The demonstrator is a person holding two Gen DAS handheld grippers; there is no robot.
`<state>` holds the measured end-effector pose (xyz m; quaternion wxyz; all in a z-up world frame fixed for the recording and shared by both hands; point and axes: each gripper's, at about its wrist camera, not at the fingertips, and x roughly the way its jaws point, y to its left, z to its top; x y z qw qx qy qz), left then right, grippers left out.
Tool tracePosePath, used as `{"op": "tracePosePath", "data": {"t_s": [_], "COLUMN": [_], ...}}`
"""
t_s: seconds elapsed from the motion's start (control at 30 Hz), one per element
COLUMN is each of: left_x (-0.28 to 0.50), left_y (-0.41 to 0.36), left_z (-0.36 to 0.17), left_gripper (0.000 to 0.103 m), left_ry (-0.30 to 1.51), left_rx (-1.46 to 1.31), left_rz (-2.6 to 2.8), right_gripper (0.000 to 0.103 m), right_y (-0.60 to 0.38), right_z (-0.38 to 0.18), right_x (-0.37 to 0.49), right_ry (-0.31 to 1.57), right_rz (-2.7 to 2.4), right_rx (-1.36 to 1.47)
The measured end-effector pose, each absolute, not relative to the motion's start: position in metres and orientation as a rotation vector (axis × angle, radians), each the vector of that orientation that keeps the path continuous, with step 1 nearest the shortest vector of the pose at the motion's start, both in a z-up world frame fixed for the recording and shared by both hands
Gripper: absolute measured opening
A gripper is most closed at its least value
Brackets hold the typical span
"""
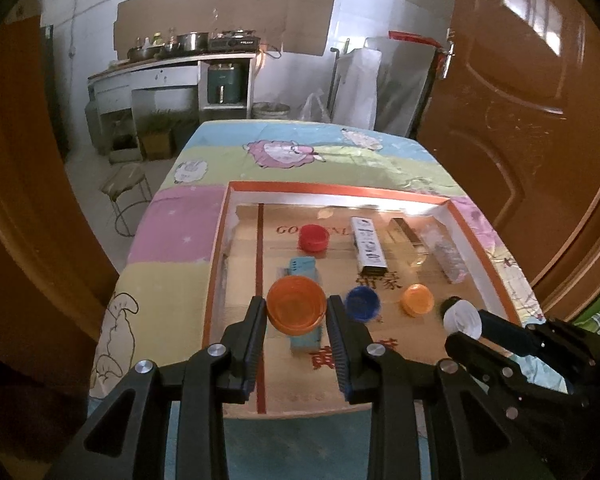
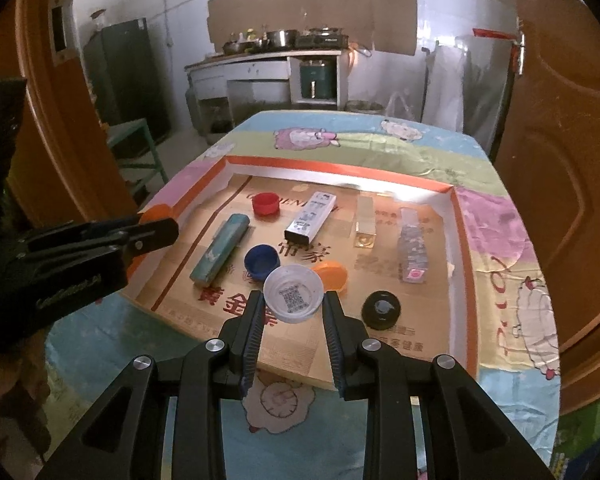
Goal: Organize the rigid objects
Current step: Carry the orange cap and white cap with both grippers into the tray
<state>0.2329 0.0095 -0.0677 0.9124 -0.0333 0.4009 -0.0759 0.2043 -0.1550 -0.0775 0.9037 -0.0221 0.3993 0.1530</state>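
My left gripper (image 1: pixel 297 312) is shut on a large orange cap (image 1: pixel 296 305) and holds it above a teal box (image 1: pixel 304 336) in the shallow cardboard tray (image 1: pixel 340 190). My right gripper (image 2: pixel 293 300) is shut on a white cap (image 2: pixel 293 293) with a QR code inside, above the tray's front. In the tray lie a red cap (image 2: pixel 265 203), a blue cap (image 2: pixel 261 261), a small orange cap (image 2: pixel 332 274), a black cap (image 2: pixel 381 309), a white printed box (image 2: pixel 311 217), a clear gold-tinted box (image 2: pixel 366 220) and a clear patterned box (image 2: pixel 411 249).
The tray sits on a table with a cartoon-sheep cloth (image 2: pixel 500 216). Brown doors (image 1: pixel 520 120) stand on both sides. A kitchen counter (image 2: pixel 268 60) with pots is at the back; a stool (image 1: pixel 126 188) stands left of the table.
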Motion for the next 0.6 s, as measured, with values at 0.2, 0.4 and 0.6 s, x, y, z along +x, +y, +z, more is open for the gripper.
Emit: {"op": "tracePosePath", "data": {"t_s": [0.2, 0.4, 0.6], "left_x": [0.247, 0.259, 0.268], "left_y": [0.017, 0.023, 0.025], "left_z": [-0.080, -0.089, -0.097], "left_gripper": [0.031, 0.031, 0.031], "left_ry": [0.851, 0.868, 0.883], "left_rx": [-0.075, -0.077, -0.077], "left_rz": [-0.136, -0.123, -0.119], "right_gripper": [0.030, 0.030, 0.030], "right_y": [-0.146, -0.140, -0.136], "right_z": [-0.090, -0.100, -0.107], "right_x": [0.215, 0.224, 0.232], "right_ry": [0.855, 0.877, 0.894], "right_rz": [0.339, 0.354, 0.361], "right_rx": [-0.049, -0.052, -0.058]}}
